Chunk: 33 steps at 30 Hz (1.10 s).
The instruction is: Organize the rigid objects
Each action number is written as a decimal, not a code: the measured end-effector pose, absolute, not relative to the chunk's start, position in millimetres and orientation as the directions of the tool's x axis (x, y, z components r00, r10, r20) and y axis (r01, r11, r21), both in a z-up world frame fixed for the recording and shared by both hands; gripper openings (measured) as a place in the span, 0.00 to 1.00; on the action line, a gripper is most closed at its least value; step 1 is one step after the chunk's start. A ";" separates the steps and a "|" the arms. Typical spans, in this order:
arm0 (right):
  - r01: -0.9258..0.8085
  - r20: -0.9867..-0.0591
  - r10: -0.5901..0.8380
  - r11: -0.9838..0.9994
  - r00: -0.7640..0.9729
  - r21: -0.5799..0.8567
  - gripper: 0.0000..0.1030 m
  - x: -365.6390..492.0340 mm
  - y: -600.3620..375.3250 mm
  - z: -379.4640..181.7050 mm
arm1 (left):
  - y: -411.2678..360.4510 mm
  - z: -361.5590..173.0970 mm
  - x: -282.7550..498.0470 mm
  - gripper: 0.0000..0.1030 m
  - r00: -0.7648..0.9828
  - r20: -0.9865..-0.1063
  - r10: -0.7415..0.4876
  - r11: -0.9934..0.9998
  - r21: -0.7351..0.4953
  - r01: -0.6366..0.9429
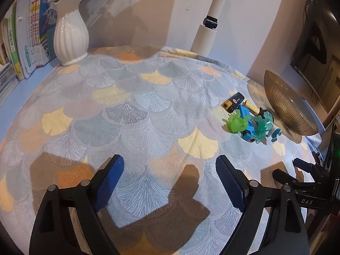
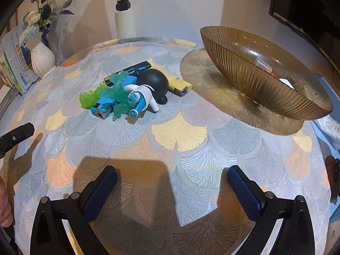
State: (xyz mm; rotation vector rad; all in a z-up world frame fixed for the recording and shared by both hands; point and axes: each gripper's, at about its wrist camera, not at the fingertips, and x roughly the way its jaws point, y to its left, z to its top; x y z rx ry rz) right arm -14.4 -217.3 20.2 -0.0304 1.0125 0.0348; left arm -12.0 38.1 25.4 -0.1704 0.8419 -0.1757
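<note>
A small pile of toys and lighters lies on the patterned tablecloth (image 2: 180, 136): a green translucent figure (image 2: 91, 97), a teal translucent figure (image 2: 119, 93), a blue-and-white figurine (image 2: 138, 97), a black round toy (image 2: 155, 82), a blue lighter (image 2: 102, 109), a black lighter (image 2: 136, 67) and a yellow lighter (image 2: 178, 86). A ribbed amber glass bowl (image 2: 255, 78) stands to their right. My right gripper (image 2: 172, 178) is open over bare cloth, short of the pile. My left gripper (image 1: 170, 165) is open too, with the pile (image 1: 248, 123) far off to its upper right.
A white ribbed vase (image 1: 71, 36) with flowers and a row of books (image 1: 25, 42) stand at the back left. A white pole (image 1: 209, 21) rises behind the table. The other gripper (image 1: 297, 178) shows at the right edge of the left wrist view. A dark screen (image 2: 308, 6) hangs at right.
</note>
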 end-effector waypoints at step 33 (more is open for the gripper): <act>-0.044 -0.848 0.016 0.999 0.529 -0.009 1.00 -14.1 -217.3 19.2 | 24.1 16.8 -7.9 0.85 0.619 -0.779 -0.104 0.995 -0.078 0.070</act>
